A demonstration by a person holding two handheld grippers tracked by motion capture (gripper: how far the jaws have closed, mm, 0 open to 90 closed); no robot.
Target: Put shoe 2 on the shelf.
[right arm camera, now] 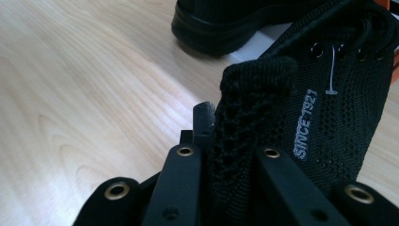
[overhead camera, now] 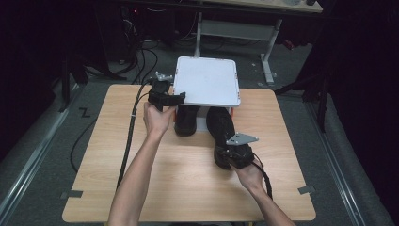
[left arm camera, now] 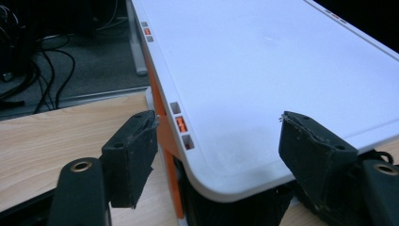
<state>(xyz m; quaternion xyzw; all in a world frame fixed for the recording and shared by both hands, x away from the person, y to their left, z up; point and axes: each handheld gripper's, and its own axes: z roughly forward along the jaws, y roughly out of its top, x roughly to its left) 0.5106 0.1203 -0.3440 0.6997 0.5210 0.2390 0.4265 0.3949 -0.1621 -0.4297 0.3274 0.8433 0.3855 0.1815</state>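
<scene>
Under white shelf (overhead camera: 207, 80), shoes' (overhead camera: 225, 134) toes hidden

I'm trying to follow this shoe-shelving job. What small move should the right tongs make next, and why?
Probably slide the shoe forward, further under the white shelf. The right tongs are shut on its knit heel collar, its toe already reaches under the shelf's front edge, and the other shoe sits tucked in beside it. The left tongs stand open at the shelf's corner, gripping nothing.
</scene>
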